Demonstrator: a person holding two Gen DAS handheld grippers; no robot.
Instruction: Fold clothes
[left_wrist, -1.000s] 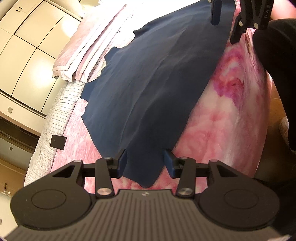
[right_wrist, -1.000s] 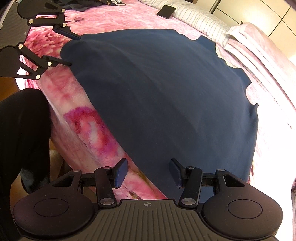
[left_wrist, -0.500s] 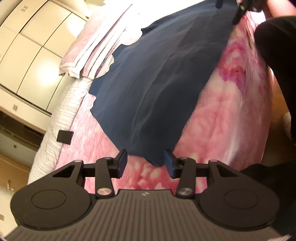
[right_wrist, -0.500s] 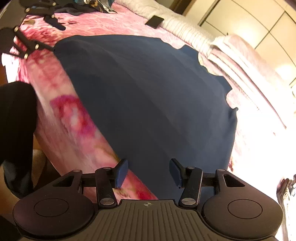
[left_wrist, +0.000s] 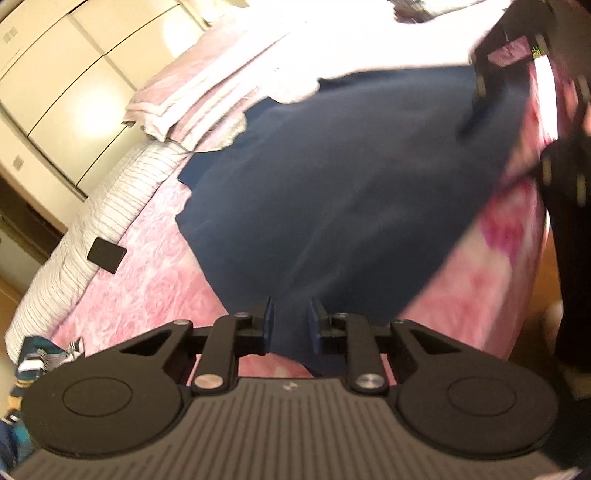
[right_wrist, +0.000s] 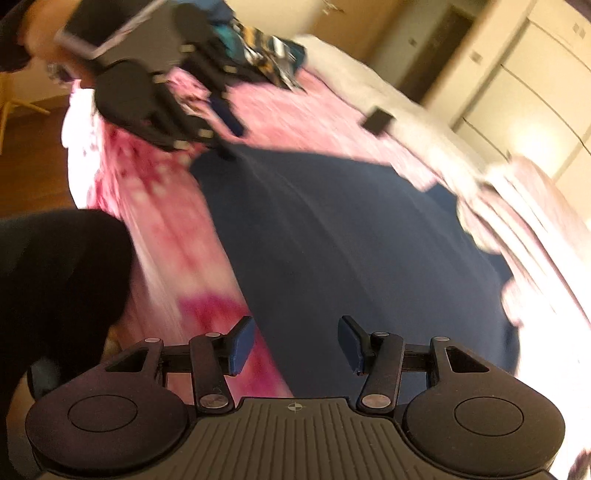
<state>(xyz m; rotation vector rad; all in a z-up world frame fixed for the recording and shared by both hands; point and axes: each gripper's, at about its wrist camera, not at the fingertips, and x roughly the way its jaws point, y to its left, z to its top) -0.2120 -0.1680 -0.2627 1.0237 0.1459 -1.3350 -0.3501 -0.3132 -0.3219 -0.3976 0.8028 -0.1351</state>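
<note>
A navy garment (left_wrist: 351, 203) lies spread flat on the pink flowered bedspread (left_wrist: 147, 288). In the left wrist view its near corner runs between the fingers of my left gripper (left_wrist: 290, 325). The jaws are closing, and a gap still shows between the pads. The right wrist view shows that same gripper (right_wrist: 229, 134), blurred, at the garment's (right_wrist: 351, 240) far left corner. My right gripper (right_wrist: 295, 343) stands open over the garment's near edge. Its left finger is over the bedspread (right_wrist: 177, 229) and its right finger over the navy cloth, and nothing is gripped.
A folded pink-and-white stack (left_wrist: 192, 99) and a striped white quilt (left_wrist: 92, 221) lie along the bed's far side. A small black flat object (left_wrist: 106, 254) rests near the quilt. Colourful clothes (right_wrist: 266, 48) are heaped at one corner. A person's dark-clad leg (right_wrist: 55, 277) stands by the bed's edge over wooden floor.
The left gripper's jaws have narrowed, and it has slid forward over the garment's corner. Both views have rolled and blurred with motion. The right jaws keep the same width.
</note>
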